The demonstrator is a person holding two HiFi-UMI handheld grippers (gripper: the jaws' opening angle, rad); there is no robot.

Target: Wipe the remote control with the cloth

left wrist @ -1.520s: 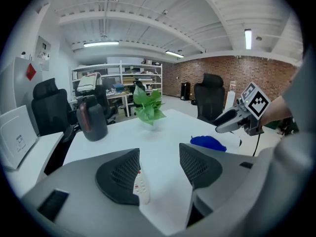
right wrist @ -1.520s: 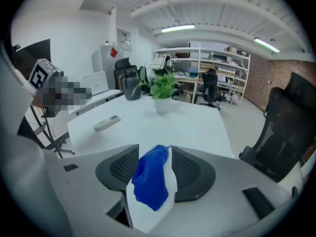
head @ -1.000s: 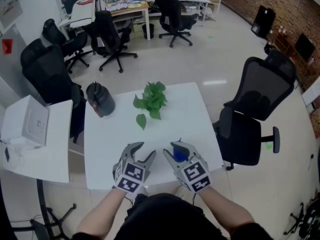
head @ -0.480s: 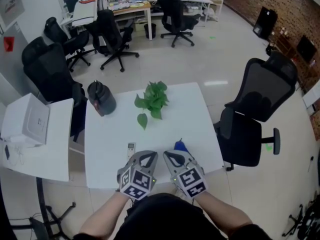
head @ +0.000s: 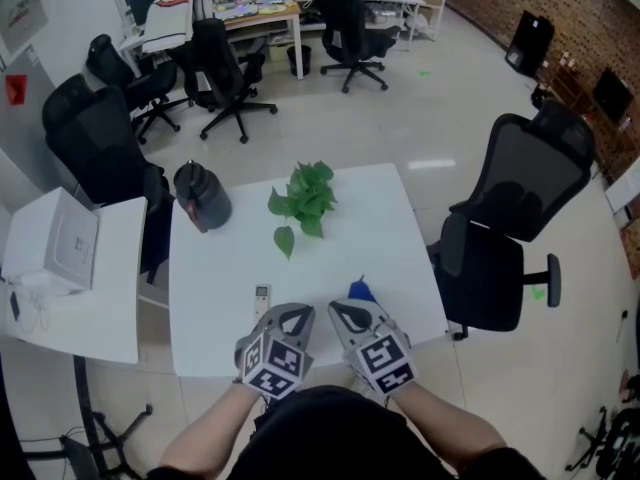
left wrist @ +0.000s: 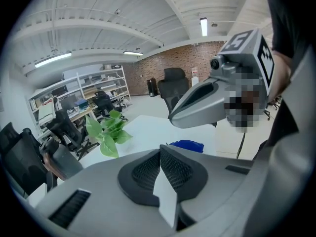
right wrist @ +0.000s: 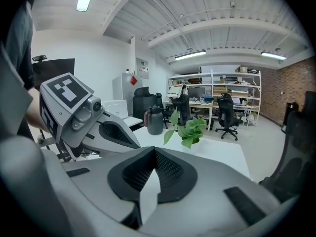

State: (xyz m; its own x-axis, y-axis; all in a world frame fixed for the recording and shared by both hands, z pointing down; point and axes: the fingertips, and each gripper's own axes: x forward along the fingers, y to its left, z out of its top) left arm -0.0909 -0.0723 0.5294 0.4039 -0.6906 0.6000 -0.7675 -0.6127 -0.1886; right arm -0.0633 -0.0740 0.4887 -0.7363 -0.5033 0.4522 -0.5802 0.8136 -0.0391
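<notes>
- Near the front edge of the white table [head: 385, 236]: the remote control [head: 262, 294], a small, pale, narrow slab lying flat, just ahead of the left gripper [head: 296, 313] and apart from it
- Just ahead of the right gripper [head: 346, 312]: the cloth [head: 360, 291], deep blue, soft, bunched into a low heap, partly hidden behind the jaws in the head view; near the remote control but not touching it
- Left gripper fully closed, dimpled black pads pressed face to face, nothing caught between; right gripper likewise closed on nothing
- Held side by side, low over the near edge, tips slanting down toward the table top; probably to keep the remote control straight ahead of the left and the cloth straight ahead of the right
- Equally fitting for a moment ahead of picking up cloth and remote control, or one with both laid down again after wiping; no way to tell which from the lie of the things
- Hard grey moulded shells around the pads, square-marked cubes behind; smooth matt table top, likely slippery under a thin hard remote control, while the cloth should crumple and give under a pinch
- Further back, well clear: a leafy green plant [head: 303, 200] and a dark rounded jug [head: 203, 198]; beside the table's right edge, a black office chair [head: 515, 218]
</notes>
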